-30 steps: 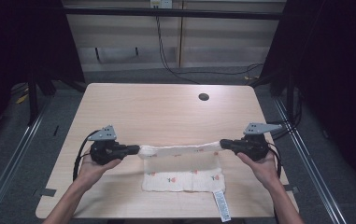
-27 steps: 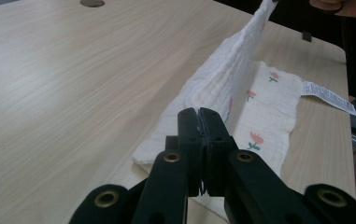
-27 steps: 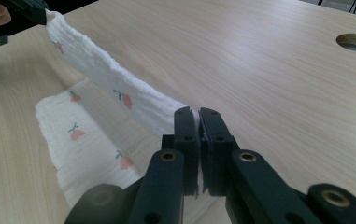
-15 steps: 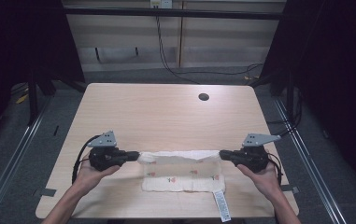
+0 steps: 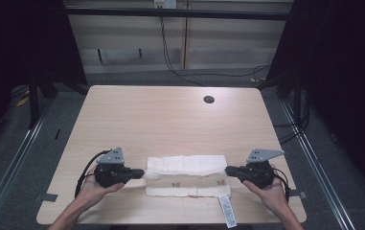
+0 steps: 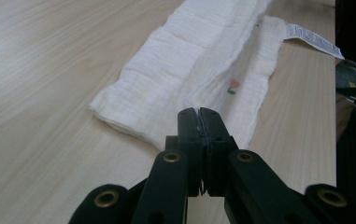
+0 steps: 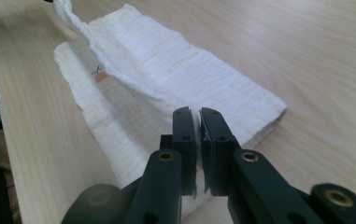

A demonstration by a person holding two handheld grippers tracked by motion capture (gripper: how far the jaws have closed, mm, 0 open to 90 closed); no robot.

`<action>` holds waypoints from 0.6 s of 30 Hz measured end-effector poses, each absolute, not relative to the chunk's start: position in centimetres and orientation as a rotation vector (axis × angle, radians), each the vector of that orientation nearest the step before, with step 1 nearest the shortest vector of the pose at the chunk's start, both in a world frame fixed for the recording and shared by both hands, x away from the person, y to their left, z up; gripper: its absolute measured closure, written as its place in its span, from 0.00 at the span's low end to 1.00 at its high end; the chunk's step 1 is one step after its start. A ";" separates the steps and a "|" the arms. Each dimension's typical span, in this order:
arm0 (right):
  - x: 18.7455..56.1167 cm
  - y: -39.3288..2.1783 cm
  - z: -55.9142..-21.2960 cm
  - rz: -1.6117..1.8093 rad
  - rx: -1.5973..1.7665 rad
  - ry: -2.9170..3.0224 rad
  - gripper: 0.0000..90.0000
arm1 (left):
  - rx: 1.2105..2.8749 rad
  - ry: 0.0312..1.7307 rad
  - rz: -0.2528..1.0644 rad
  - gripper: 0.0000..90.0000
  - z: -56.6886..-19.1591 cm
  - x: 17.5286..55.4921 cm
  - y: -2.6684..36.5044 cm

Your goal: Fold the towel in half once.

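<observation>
Near the table's (image 5: 170, 120) front edge, the soft, light white cloth (image 5: 187, 165) lies part-folded, each end pinched by the left gripper (image 5: 142, 173) and right gripper (image 5: 228, 170), best taken at corners.

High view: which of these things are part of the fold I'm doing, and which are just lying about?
In the job:
cloth, folded along its length
left claw, shut on the cloth's left end
right claw, at the cloth's right end, a thin gap between its jaws
label sewn to the cloth

Lying about:
table hole
wall cables
</observation>
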State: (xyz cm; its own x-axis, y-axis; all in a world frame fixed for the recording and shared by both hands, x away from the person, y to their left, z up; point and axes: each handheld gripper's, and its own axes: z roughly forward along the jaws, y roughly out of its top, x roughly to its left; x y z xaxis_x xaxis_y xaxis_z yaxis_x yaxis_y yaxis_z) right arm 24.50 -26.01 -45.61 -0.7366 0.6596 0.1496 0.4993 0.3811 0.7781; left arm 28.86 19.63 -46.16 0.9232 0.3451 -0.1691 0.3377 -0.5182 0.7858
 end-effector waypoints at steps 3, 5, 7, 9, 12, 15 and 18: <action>24.2 -25.9 -46.0 1.266 1.038 2.470 0.94 | 2.158 0.488 -0.015 0.98 -46.9 28.5 19.6; 24.0 -25.8 -46.4 1.253 1.035 2.486 0.94 | 2.169 0.480 -0.020 0.98 -47.2 28.3 19.5; 23.8 -25.8 -46.8 1.247 1.042 2.499 0.93 | 2.177 0.475 -0.021 0.98 -47.3 28.1 19.4; 23.6 -25.8 -47.1 1.236 1.045 2.509 0.93 | 2.188 0.468 -0.034 0.98 -47.6 27.8 19.2; 23.4 -25.8 -47.7 1.213 1.054 2.530 0.92 | 2.205 0.451 -0.030 0.98 -47.9 27.5 19.1; 23.0 -25.7 -48.3 1.176 1.062 2.554 0.90 | 2.217 0.444 -0.038 0.97 -48.0 27.3 19.0; 22.9 -25.6 -48.5 1.170 1.072 2.563 0.88 | 2.240 0.437 -0.055 0.95 -48.4 27.0 18.9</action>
